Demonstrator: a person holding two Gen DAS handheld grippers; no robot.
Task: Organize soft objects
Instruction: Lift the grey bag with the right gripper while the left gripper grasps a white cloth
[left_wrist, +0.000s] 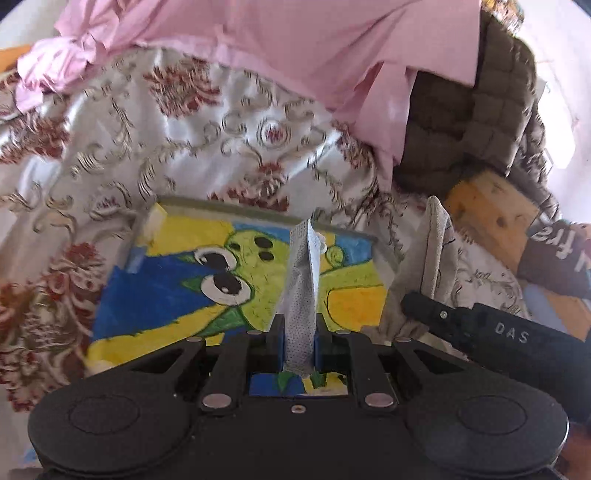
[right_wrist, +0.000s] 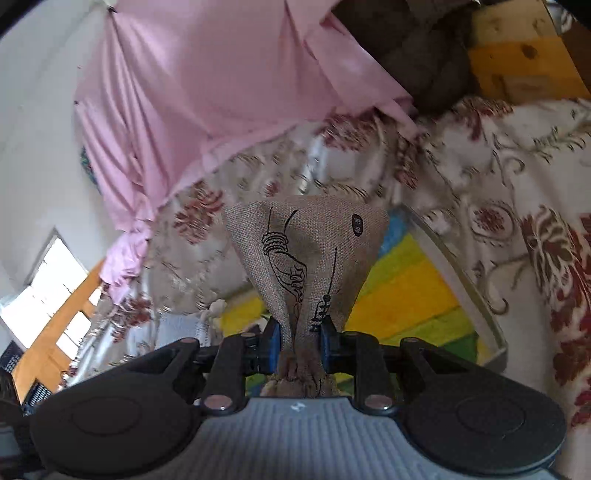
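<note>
My left gripper (left_wrist: 300, 334) is shut on a thin white dotted cloth (left_wrist: 303, 280) that stands up between its blue pads. It hangs over a flat tray (left_wrist: 147, 258) painted with a yellow, green and blue cartoon. My right gripper (right_wrist: 300, 341) is shut on a beige burlap pouch (right_wrist: 306, 251) printed with black line drawings; the pouch fans out above the pads. In the left wrist view the same pouch (left_wrist: 436, 254) and the right gripper's black body (left_wrist: 491, 332) show at the tray's right edge. The tray's striped corner (right_wrist: 424, 280) lies under the pouch.
A white bedspread with red flowers (left_wrist: 110, 155) covers the bed under the tray. A pink sheet (left_wrist: 295, 40) lies bunched at the far side, beside a brown quilted cushion (left_wrist: 461, 122). A wooden board (left_wrist: 491, 218) stands at right. A window (right_wrist: 44, 280) shows at far left.
</note>
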